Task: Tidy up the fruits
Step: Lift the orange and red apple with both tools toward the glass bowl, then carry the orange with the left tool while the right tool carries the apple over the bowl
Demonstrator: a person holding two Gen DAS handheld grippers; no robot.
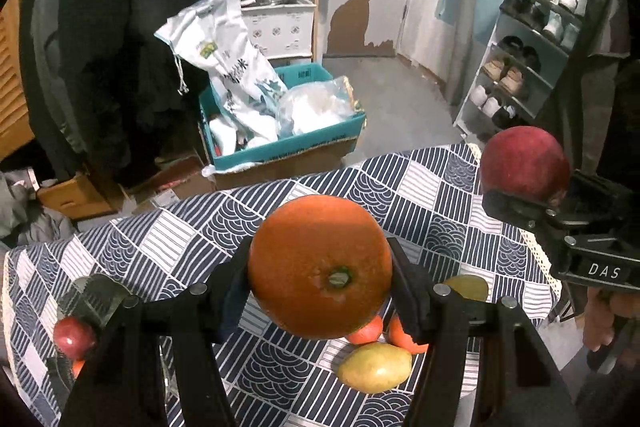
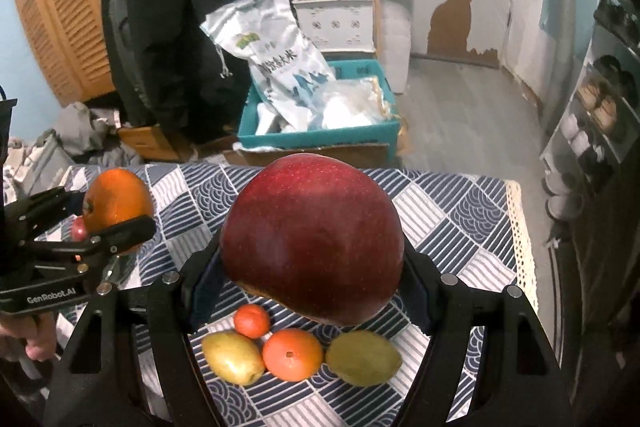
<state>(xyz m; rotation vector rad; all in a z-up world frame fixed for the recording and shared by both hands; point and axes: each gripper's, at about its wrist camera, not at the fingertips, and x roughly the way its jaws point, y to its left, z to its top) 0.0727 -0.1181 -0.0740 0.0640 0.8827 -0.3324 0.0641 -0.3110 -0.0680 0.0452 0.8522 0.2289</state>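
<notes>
My left gripper (image 1: 320,267) is shut on a large orange (image 1: 320,269) and holds it above the table; it also shows in the right wrist view (image 2: 116,207). My right gripper (image 2: 314,255) is shut on a big red apple (image 2: 316,239), held above the table, and shows at the right of the left wrist view (image 1: 524,163). On the tablecloth below lie two yellow-green pears (image 2: 232,357) (image 2: 362,357), a tangerine (image 2: 292,354) and a smaller tangerine (image 2: 252,321).
The table has a blue-and-white patterned cloth (image 2: 460,227) with a lace edge at right. A small red fruit (image 1: 74,337) sits at the left by a glass dish (image 1: 96,297). Beyond the table, a teal box (image 1: 288,143) with bags, a shoe rack (image 1: 520,67), a wooden shelf.
</notes>
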